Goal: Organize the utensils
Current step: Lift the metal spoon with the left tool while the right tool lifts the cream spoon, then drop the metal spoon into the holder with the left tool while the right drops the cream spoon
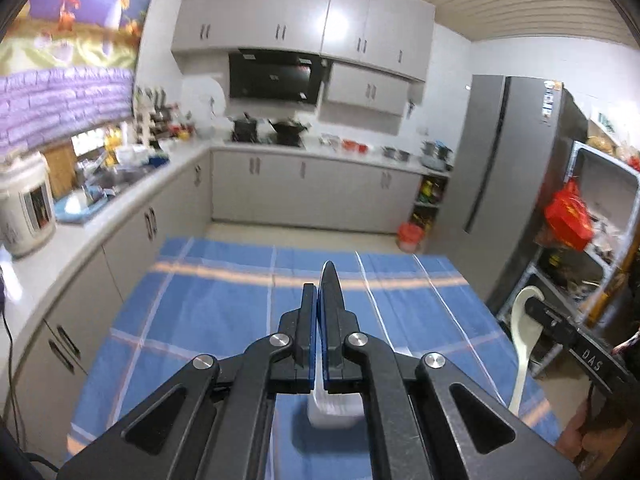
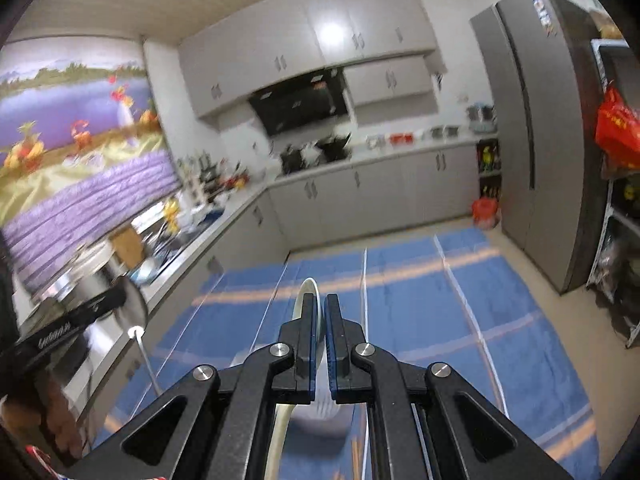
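My left gripper (image 1: 319, 300) is shut on a metal ladle, held above the blue checked tablecloth (image 1: 224, 304); the ladle's shiny bowl (image 2: 134, 304) and thin handle show at the left of the right wrist view. My right gripper (image 2: 320, 312) is shut on a white spoon (image 2: 308, 292), whose bowl (image 1: 524, 304) and long handle show at the right of the left wrist view. A white utensil holder (image 1: 332, 412) stands on the cloth below both grippers; it also shows in the right wrist view (image 2: 324, 412), partly hidden by the fingers.
A kitchen counter (image 1: 80, 232) with a rice cooker (image 1: 24, 208) and sink clutter runs along the left. A grey fridge (image 1: 516, 168) and a metal shelf rack (image 1: 600, 216) stand at the right. A red bin (image 1: 410, 236) sits on the floor beyond the table.
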`<state>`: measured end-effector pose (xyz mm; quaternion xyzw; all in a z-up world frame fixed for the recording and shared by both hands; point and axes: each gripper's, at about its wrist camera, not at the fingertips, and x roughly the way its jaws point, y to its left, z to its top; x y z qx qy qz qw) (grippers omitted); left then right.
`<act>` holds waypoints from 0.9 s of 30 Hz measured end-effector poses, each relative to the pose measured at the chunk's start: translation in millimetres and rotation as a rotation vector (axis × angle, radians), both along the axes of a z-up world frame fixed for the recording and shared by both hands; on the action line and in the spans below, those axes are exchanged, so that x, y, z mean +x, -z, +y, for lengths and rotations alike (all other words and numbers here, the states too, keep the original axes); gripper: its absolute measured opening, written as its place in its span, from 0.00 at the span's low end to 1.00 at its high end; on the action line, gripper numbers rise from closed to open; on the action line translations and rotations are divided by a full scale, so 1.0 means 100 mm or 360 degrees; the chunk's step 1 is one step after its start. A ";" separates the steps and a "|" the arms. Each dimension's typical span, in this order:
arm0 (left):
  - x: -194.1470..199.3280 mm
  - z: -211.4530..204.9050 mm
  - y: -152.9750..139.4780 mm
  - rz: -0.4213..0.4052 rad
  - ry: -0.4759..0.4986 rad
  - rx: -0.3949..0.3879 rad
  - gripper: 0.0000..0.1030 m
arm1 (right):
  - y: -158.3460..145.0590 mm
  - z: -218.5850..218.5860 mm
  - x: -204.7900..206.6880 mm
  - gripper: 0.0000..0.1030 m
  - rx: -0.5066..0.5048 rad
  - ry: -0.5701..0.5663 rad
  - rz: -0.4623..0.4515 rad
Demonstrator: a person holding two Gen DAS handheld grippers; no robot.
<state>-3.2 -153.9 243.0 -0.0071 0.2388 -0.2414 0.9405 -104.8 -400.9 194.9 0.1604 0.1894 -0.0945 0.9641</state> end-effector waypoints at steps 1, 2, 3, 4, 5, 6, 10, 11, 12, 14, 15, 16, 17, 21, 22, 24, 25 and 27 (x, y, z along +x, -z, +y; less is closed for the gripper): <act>0.06 -0.05 0.01 -0.0024 -0.0009 0.0013 0.01 | -0.03 0.02 0.13 0.04 -0.0043 0.0040 -0.0019; 0.15 -0.12 0.02 -0.0053 -0.0022 0.0037 0.01 | -0.04 0.03 0.22 0.04 -0.0085 0.0073 -0.0030; 0.24 -0.22 0.06 -0.0084 -0.0037 0.0070 0.01 | -0.05 0.04 0.34 0.04 -0.0141 0.0111 -0.0037; 0.30 -0.27 0.09 -0.0096 -0.0040 0.0086 0.01 | -0.04 0.06 0.45 0.04 -0.0198 0.0144 -0.0042; 0.39 -0.36 0.14 -0.0112 -0.0045 0.0115 0.01 | -0.04 0.07 0.59 0.04 -0.0255 0.0175 -0.0042; 0.45 -0.41 0.19 -0.0122 -0.0049 0.0138 0.01 | -0.01 0.09 0.69 0.04 -0.0298 0.0197 -0.0037; 0.67 -0.66 0.45 -0.0148 -0.0043 0.0255 0.01 | 0.19 0.12 1.05 0.04 -0.0458 0.0259 0.0009; 0.70 -0.70 0.53 -0.0140 -0.0029 0.0280 0.01 | 0.28 0.13 1.10 0.04 -0.0467 0.0258 0.0032; 0.72 -0.75 0.61 -0.0132 -0.0014 0.0306 0.01 | 0.36 0.13 1.15 0.04 -0.0461 0.0251 0.0053; 0.74 -0.83 0.75 -0.0117 0.0014 0.0352 0.01 | 0.51 0.12 1.17 0.05 -0.0434 0.0233 0.0098; 0.74 -0.86 0.81 -0.0105 0.0028 0.0368 0.02 | 0.57 0.11 1.17 0.05 -0.0417 0.0225 0.0119; 0.72 -0.86 0.86 -0.0097 0.0036 0.0375 0.02 | 0.63 0.11 1.15 0.05 -0.0400 0.0219 0.0132; 0.72 -0.87 0.89 -0.0085 0.0043 0.0381 0.02 | 0.68 0.09 1.12 0.05 -0.0371 0.0209 0.0148; 0.67 -0.86 0.94 -0.0052 0.0058 0.0378 0.05 | 0.80 0.02 1.04 0.05 -0.0275 0.0165 0.0199; 0.64 -0.85 0.93 -0.0057 0.0054 0.0377 0.08 | 0.83 0.01 1.03 0.06 -0.0253 0.0148 0.0213; 0.60 -0.83 0.88 -0.0063 0.0053 0.0369 0.15 | 0.89 -0.01 1.00 0.12 -0.0227 0.0133 0.0242; 0.58 -0.81 0.85 -0.0066 0.0050 0.0362 0.24 | 0.90 -0.01 0.99 0.17 -0.0213 0.0127 0.0247; 0.49 -0.73 0.76 -0.0091 0.0033 0.0332 0.34 | 0.90 -0.01 0.95 0.24 -0.0191 0.0117 0.0249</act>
